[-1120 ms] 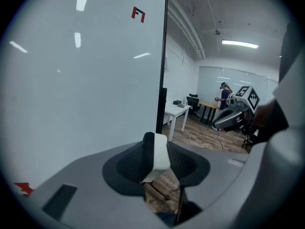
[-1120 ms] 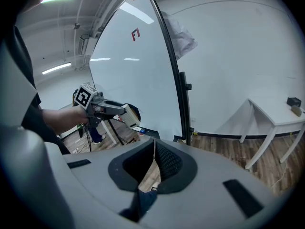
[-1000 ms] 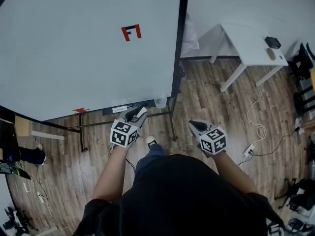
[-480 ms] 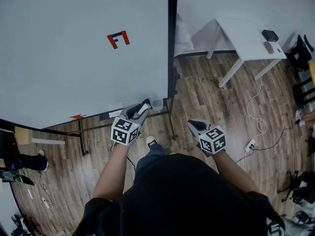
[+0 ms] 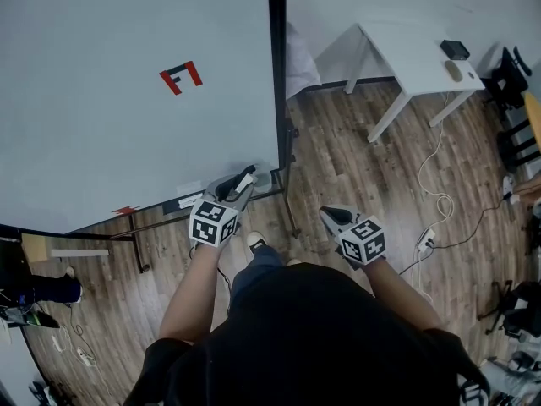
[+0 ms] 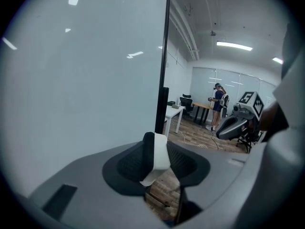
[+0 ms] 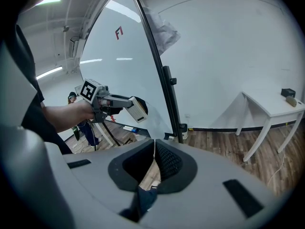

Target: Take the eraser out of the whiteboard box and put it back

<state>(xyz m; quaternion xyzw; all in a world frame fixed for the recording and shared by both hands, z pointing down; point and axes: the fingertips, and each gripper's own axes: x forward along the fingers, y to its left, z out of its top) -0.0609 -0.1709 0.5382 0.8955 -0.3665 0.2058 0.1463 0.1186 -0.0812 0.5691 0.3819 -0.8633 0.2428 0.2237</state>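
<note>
My left gripper (image 5: 237, 189) is shut on the eraser (image 5: 246, 179), a white block with a black felt side, which stands upright between the jaws in the left gripper view (image 6: 159, 152). Its tip is close to the small pale whiteboard box (image 5: 264, 178) at the lower right corner of the whiteboard (image 5: 127, 117), just left of it. The right gripper view shows the eraser (image 7: 138, 109) in the air, up and left of the box (image 7: 183, 127). My right gripper (image 5: 332, 216) hangs lower right over the floor, shut with nothing in it (image 7: 153, 157).
The board's black frame post (image 5: 276, 74) and stand legs (image 5: 289, 210) are beside the box. A tray with markers (image 5: 190, 201) runs along the board's bottom edge. A white table (image 5: 406, 49) stands at the far right, cables (image 5: 439, 201) lie on the wood floor.
My left gripper with the eraser has closed in on the box at the board's corner. The view has shifted right. The right gripper has hardly moved.
</note>
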